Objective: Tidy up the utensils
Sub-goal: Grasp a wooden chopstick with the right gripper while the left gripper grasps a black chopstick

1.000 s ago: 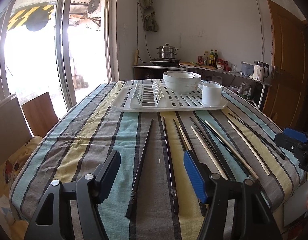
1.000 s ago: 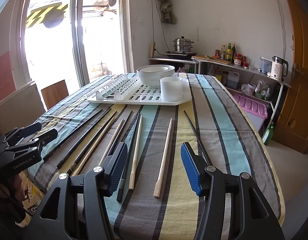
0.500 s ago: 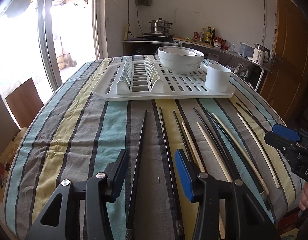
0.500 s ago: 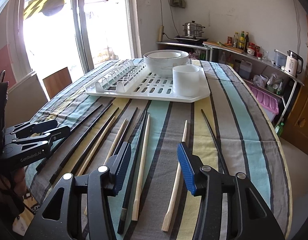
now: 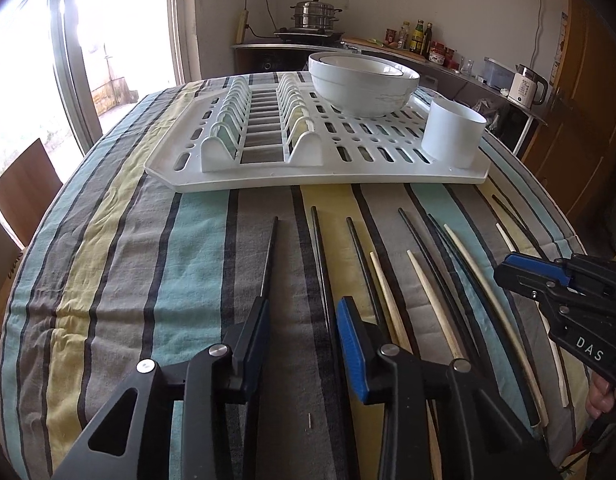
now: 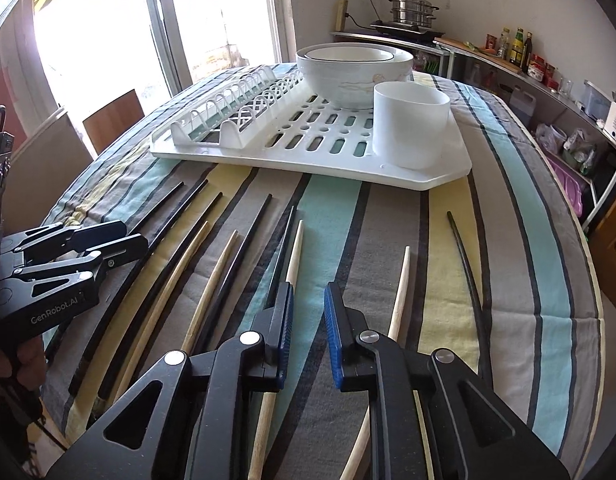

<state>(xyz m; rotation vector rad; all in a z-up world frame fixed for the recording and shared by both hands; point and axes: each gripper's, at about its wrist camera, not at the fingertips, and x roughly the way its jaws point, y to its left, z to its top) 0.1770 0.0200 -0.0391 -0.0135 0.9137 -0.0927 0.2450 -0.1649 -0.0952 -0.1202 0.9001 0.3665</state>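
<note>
black left gripper (image 6: 108, 246) reads "GenRobot.AI" (right gripper (image 5: 520, 276): "DAS").

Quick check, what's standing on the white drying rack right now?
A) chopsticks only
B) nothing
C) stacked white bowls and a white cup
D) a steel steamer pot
C: the stacked white bowls and the white cup stand on the drying rack, while the chopsticks all lie on the striped cloth in front of it.
</note>
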